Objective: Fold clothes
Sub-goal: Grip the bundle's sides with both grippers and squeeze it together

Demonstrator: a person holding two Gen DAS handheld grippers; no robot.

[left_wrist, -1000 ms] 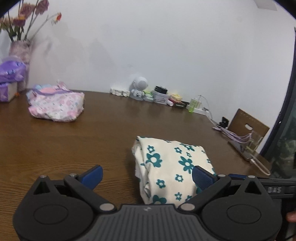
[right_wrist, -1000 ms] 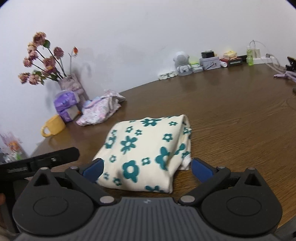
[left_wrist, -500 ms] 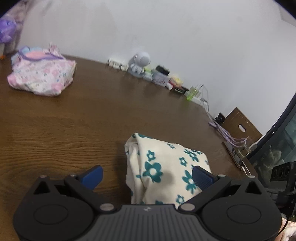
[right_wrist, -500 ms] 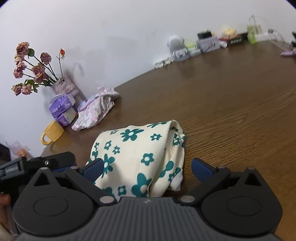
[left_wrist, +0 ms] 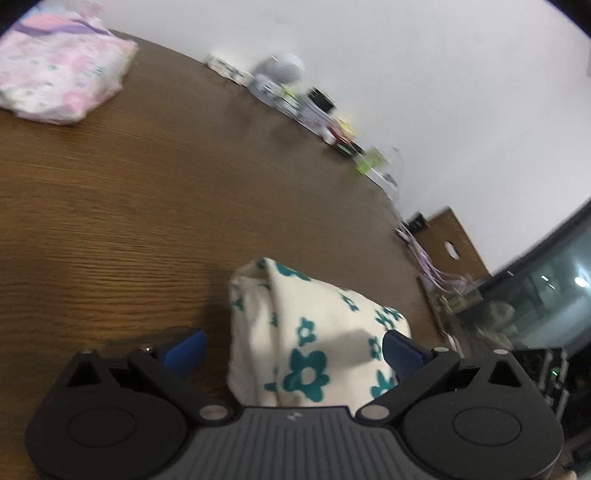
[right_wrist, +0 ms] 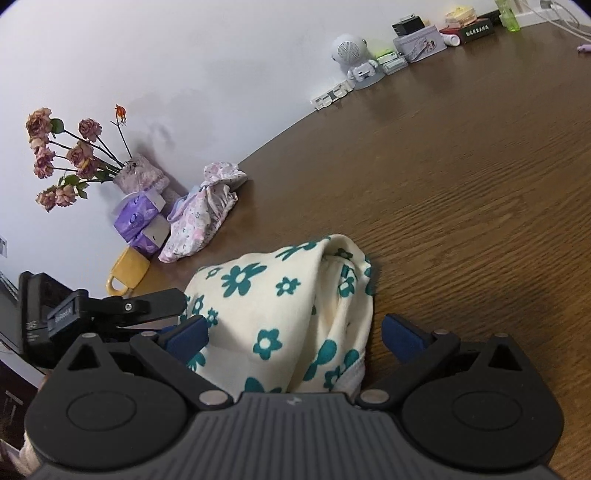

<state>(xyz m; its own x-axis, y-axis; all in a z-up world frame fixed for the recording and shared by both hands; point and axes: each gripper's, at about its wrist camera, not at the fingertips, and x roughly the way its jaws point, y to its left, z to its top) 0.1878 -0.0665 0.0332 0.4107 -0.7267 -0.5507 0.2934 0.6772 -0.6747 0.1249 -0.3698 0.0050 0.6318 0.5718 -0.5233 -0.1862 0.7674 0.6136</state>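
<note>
Your left tool (left_wrist: 293,345) stood wide open, its blue-padded fingers (left_wrist: 184,345) spread to either side of the folded cream garment with teal flower print (left_wrist: 306,332), gripping nothing. The right tool (right_wrist: 293,338) was equally wide open, its blue pads flanking the same garment (right_wrist: 280,302) from the opposite end; whether any pad touched the cloth could not be told. From the right wrist view, the black body of the left tool (right_wrist: 110,310) showed just beside the garment's far left edge.

The garment lay bunched in a thick fold on the brown wood-grain surface (right_wrist: 461,192), near its front edge, one folded end rising into a rounded hump between your two tools.

Beyond it, well apart, a folded pink and white patterned garment (right_wrist: 201,218) rested on the surface (left_wrist: 147,184) near the wall; the left wrist view caught it (left_wrist: 59,81) too, though blurred. Just beside it were a yellow mug (right_wrist: 127,273), purple tissue packs (right_wrist: 142,218) and a vase of dried pink roses (right_wrist: 74,155).

Farther along the white wall stood a small white robot-shaped figure (right_wrist: 351,55), a grey tin box (right_wrist: 419,44) and a green bottle (right_wrist: 508,14). At the far right in the left wrist view, a brown board with a cut-out hole (left_wrist: 450,240) leaned by lilac cables (left_wrist: 424,258).
</note>
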